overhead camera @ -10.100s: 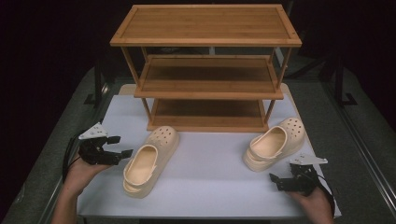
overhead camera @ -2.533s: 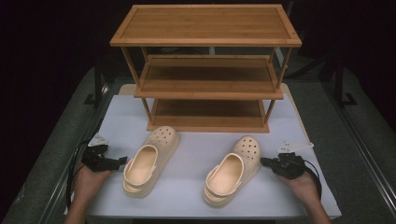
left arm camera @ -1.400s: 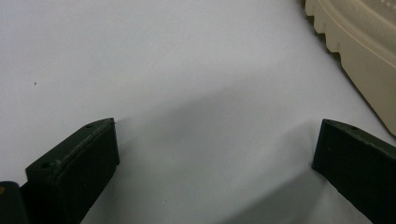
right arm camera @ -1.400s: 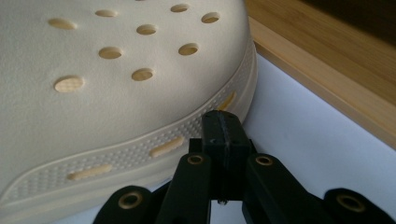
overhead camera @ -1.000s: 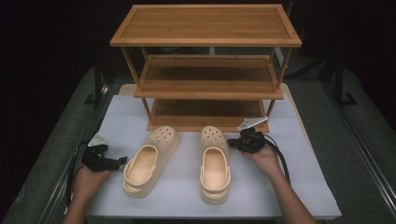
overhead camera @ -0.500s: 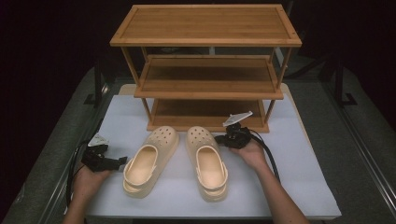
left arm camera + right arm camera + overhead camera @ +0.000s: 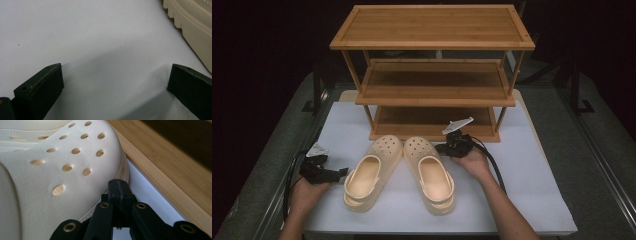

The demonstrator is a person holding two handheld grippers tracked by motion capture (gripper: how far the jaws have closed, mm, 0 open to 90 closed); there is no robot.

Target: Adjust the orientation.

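Two cream clogs lie side by side on the white table, toes toward the rack: the left clog [image 7: 371,172] and the right clog [image 7: 430,172]. My right gripper [image 7: 443,148] is shut, its tip against the right side of the right clog's toe. In the right gripper view the closed jaws [image 7: 119,185] press on the perforated toe [image 7: 62,167] at its sole edge, with nothing between them. My left gripper [image 7: 343,172] rests on the table just left of the left clog, open. The left gripper view has its gripper [image 7: 116,72] wide open over bare table, the clog's ridged sole [image 7: 195,32] at the upper right.
A three-tier wooden shoe rack [image 7: 432,90] stands at the back of the table, its bottom shelf [image 7: 170,162] close beside the right gripper. White table surface [image 7: 537,190] stretches to the right of the clogs. Cables trail from both grippers.
My right gripper has moved left, and the right clog has slid left with it until it lies next to the left clog. The left hand has stayed still.
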